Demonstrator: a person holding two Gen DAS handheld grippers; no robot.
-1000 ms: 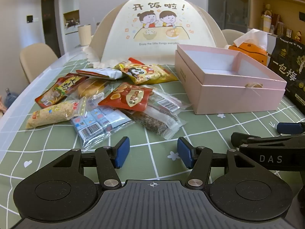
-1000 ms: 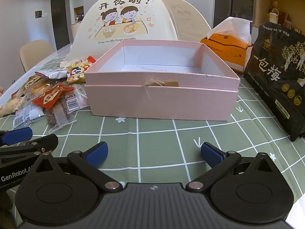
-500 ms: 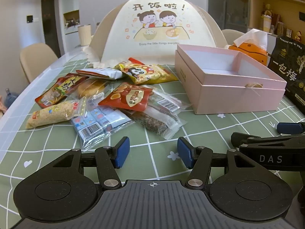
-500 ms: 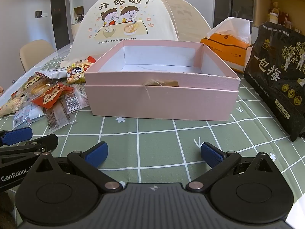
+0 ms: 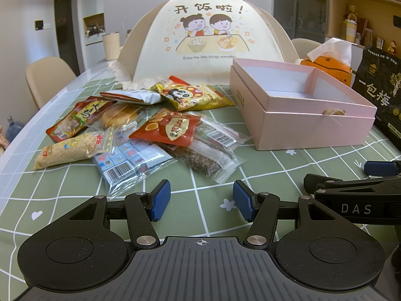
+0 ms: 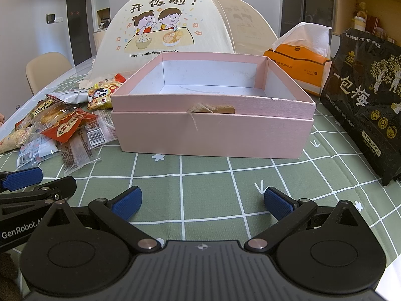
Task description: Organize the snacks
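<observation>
Several snack packets lie in a loose pile on the green checked tablecloth (image 5: 288, 170): a red packet (image 5: 166, 126), a clear bag with a barcode (image 5: 130, 163), a yellow panda packet (image 5: 198, 95) and a crumbly bar (image 5: 67, 148). The pile also shows in the right wrist view (image 6: 67, 125). An open, empty pink box (image 5: 300, 123) (image 6: 213, 130) stands to the right of the pile. My left gripper (image 5: 200, 200) is open and empty just short of the pile. My right gripper (image 6: 200, 200) is open wide and empty in front of the box.
A dome-shaped food cover (image 5: 208, 42) stands behind the snacks. An orange tissue box (image 6: 298, 67) and a large black bag (image 6: 366, 107) stand right of the pink box. Beige chairs (image 5: 47, 77) line the table's left edge.
</observation>
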